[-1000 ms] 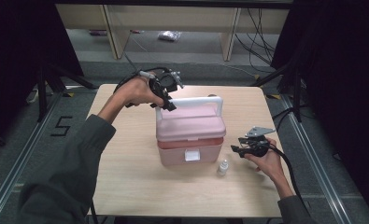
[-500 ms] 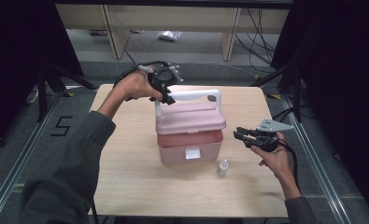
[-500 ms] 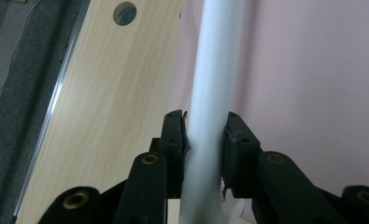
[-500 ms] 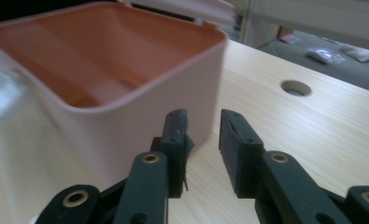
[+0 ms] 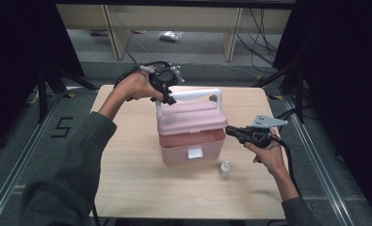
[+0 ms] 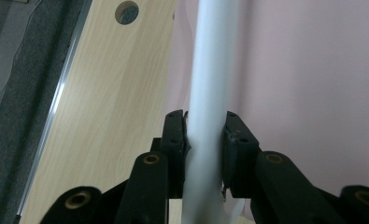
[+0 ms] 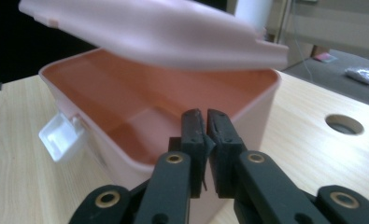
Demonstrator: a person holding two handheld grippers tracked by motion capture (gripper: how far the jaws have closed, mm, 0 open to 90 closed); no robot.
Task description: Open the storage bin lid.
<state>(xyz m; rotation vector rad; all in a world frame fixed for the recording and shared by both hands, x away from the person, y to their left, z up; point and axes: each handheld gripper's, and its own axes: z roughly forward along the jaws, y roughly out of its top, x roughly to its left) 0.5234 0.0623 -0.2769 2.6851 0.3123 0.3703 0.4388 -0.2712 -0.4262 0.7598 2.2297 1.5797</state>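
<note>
A pink storage box point(image 5: 190, 149) stands mid-table with its lid point(image 5: 188, 117) tilted up off the rim, so the inside point(image 7: 140, 100) shows. My left gripper point(image 5: 168, 97) is shut on the lid's white handle point(image 5: 195, 95); its pads clamp the white bar point(image 6: 210, 70) from both sides. My right gripper point(image 5: 229, 129) hovers at the box's right rim. Its jaws have just been closing and now stand shut point(image 7: 204, 114) with nothing between them. A small clear bottle point(image 5: 225, 169) stands upright on the table, below and left of the right hand.
The box's white front latch point(image 7: 60, 133) hangs loose. The wooden table point(image 5: 127, 160) has a round hole point(image 7: 344, 124) near its far right corner. Shelving and cables sit on the floor beyond the table's far edge.
The left gripper has pulled the handle up, lifting the lid off the box. The right gripper rose from beside the bottle to the box's rim and its jaws closed.
</note>
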